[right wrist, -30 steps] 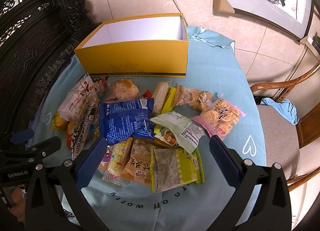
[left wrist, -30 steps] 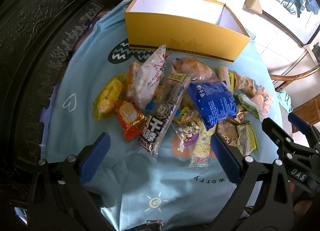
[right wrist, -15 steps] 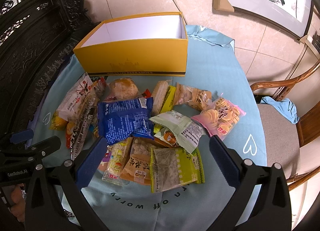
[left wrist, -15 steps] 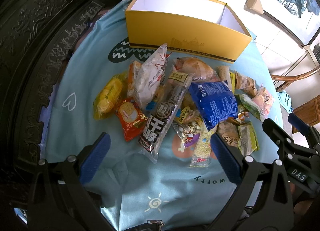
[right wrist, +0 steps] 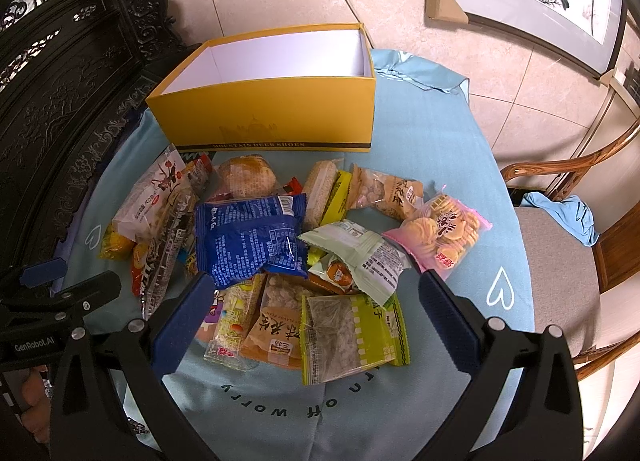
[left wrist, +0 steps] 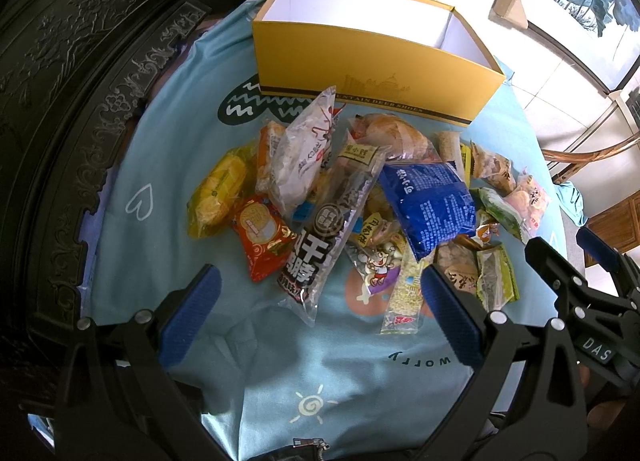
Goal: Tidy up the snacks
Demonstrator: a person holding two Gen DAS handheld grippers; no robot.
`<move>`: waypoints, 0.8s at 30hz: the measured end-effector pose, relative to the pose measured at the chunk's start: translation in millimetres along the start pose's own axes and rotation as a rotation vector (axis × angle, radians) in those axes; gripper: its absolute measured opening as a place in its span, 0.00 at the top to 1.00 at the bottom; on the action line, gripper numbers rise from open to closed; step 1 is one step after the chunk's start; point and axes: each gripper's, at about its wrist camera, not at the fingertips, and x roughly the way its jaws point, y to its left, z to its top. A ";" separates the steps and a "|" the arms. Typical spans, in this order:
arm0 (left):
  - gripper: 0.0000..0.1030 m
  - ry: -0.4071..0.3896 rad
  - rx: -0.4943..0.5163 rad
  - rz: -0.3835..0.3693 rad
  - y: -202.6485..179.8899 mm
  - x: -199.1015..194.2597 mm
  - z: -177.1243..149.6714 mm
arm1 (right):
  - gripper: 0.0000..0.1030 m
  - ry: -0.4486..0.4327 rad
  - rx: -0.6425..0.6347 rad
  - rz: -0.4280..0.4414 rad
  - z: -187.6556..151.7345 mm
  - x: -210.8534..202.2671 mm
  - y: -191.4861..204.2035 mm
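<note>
We see a heap of shiny plastic snack packets (right wrist: pixel 280 257) lying on the light blue cloth, a big blue bag (right wrist: pixel 250 239) on top. Behind them the yellow cardboard box (right wrist: pixel 276 117) stands open and white inside.

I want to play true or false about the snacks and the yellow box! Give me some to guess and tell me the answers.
1. The yellow box already has snacks inside. False: what shows of its inside is bare and white, and the snacks lie on the tablecloth in front of it.
2. The blue packet lies on top of other snacks in the pile. True.
3. The right gripper is holding the pink bag of round crackers. False: it is open and holds nothing.
4. The left gripper is open. True.
5. The yellow box has a lid on it. False: its top is open.
</note>
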 end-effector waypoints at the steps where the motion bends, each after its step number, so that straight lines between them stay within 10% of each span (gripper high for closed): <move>1: 0.02 0.000 0.000 0.000 0.1 0.0 0.0 | 0.01 0.000 0.000 0.000 0.2 0.1 -0.1; 24: 0.02 0.000 0.000 0.000 -0.2 0.0 0.0 | 0.01 -0.001 0.001 0.000 -0.5 -1.0 -1.0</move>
